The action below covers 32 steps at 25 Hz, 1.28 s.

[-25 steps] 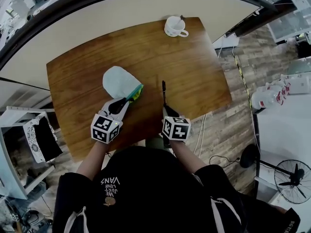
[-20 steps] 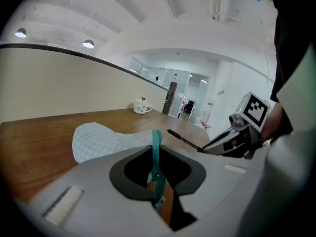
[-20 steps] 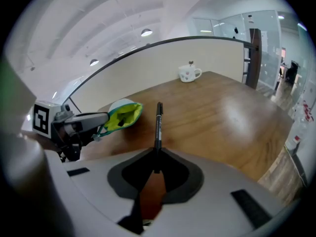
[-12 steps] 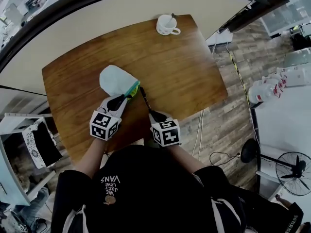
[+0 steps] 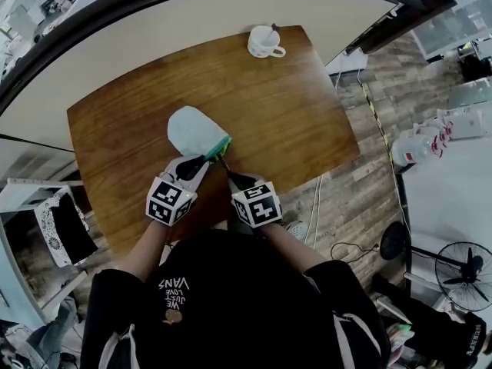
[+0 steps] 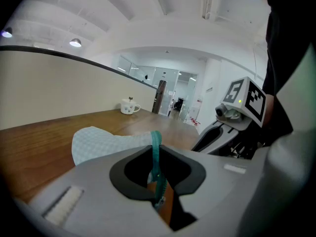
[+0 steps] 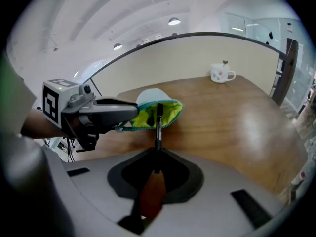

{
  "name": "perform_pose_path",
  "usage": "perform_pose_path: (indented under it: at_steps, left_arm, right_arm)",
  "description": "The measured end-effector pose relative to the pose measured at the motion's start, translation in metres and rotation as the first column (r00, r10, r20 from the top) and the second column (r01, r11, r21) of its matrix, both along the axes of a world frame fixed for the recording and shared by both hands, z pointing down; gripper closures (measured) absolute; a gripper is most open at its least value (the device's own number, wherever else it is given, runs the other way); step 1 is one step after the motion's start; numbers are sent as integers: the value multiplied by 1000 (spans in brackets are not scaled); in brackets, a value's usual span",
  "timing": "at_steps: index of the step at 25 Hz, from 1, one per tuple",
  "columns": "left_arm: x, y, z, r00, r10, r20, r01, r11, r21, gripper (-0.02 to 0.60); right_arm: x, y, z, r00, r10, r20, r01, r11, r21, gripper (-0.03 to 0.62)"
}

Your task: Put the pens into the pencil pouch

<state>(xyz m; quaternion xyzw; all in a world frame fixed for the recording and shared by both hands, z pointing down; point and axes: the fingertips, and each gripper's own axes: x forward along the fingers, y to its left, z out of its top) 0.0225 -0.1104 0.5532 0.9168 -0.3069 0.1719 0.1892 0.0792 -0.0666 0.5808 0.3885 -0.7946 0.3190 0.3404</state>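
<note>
While left gripper (image 5: 206, 158) pinches pouch (image 5: 192, 129) rim | right gripper (image 5: 229, 176) pinches pen (image 7: 158, 125) | tip at pouch mouth

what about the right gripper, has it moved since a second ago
Yes: against the mug, the right gripper has swung left, bringing its pen to the pouch mouth.

Forearms reach forward side by side. Left gripper (image 5: 201, 161) points to 1 o'clock, pinching the pencil pouch (image 5: 192, 131) rim. Right gripper (image 5: 230, 177) points to 11 o'clock, clamping a pen (image 7: 158, 123).
</note>
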Motion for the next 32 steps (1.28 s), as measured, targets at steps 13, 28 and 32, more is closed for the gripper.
perform_pose_path:
  at_steps: [13,28,32]
  left_arm:
    - [9,8,-12,998,51,-37,-51,999,5,532]
    - [5,1,0,998,25,-52,-25,1000,-1,532]
    - [7,-5,-1,998,4,-65,-5,1000,-20,532]
  right_arm:
    - [-6,-46,-5,999,-45,-10,45,999,30,540]
    - [-18,-75,-9,997,-48,64,43,996,72,539]
    - [-3,-74,-15,993,30,111,-39,996,80,539]
